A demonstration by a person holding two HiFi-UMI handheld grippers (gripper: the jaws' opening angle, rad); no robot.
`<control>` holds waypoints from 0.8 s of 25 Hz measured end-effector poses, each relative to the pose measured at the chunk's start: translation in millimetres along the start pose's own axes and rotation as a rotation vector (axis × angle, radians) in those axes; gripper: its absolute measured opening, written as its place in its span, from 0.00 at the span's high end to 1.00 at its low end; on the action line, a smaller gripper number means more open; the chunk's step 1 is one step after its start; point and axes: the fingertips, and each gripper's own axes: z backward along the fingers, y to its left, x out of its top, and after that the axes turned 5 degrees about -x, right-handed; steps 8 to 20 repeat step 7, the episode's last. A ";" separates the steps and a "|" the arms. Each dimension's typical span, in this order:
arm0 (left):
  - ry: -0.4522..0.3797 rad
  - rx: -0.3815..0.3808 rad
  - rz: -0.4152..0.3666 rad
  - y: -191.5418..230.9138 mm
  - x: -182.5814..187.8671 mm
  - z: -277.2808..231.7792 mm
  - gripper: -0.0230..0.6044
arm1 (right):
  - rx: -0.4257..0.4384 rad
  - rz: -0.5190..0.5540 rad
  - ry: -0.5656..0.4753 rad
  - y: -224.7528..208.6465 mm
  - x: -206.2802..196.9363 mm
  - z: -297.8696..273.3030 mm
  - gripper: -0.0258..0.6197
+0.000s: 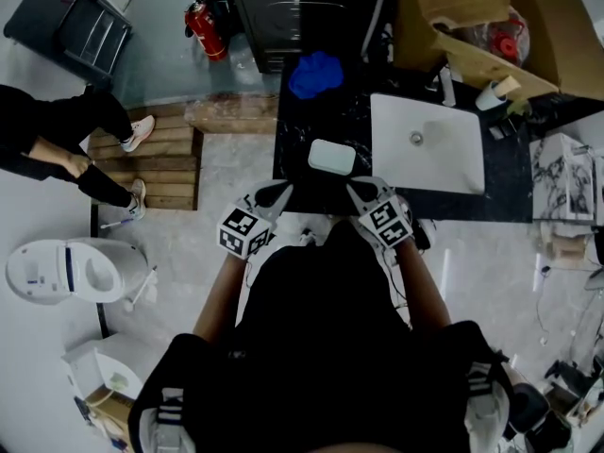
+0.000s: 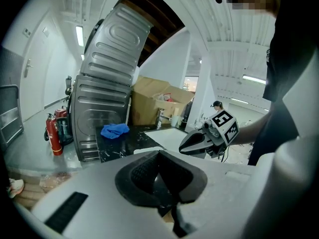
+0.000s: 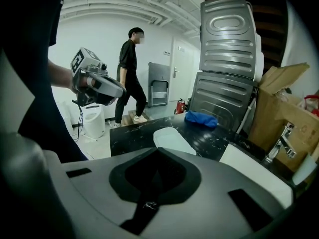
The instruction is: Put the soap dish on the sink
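Observation:
The soap dish (image 1: 331, 157), a white rounded tray, lies on the black marble counter (image 1: 302, 173) just left of the white sink basin (image 1: 429, 144). It also shows pale in the right gripper view (image 3: 172, 139), just beyond the jaws. My left gripper (image 1: 280, 193) and right gripper (image 1: 359, 190) hover at the counter's front edge, either side of the dish, a little short of it. Both are shut with nothing between the jaws (image 2: 159, 153) (image 3: 158, 151). A blue cloth (image 1: 315, 74) lies at the counter's back.
A faucet (image 3: 279, 142) and an open cardboard box (image 1: 462, 17) stand behind the sink. A grey metal appliance (image 3: 227, 88) rises behind the counter. On the floor to the left are a wooden pallet (image 1: 160, 163), a person (image 1: 57, 140), a toilet (image 1: 66, 270) and fire extinguishers (image 1: 203, 28).

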 end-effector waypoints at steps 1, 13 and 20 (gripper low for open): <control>0.001 0.000 0.001 -0.1 -0.9 1.1 0.96 | 0.000 0.002 0.001 1.1 0.3 0.0 0.97; -0.006 0.001 0.007 1.3 -2.2 5.4 0.96 | -0.002 0.008 0.002 5.8 3.6 1.5 0.97; -0.006 0.001 0.007 1.3 -2.2 5.4 0.96 | -0.002 0.008 0.002 5.8 3.6 1.5 0.97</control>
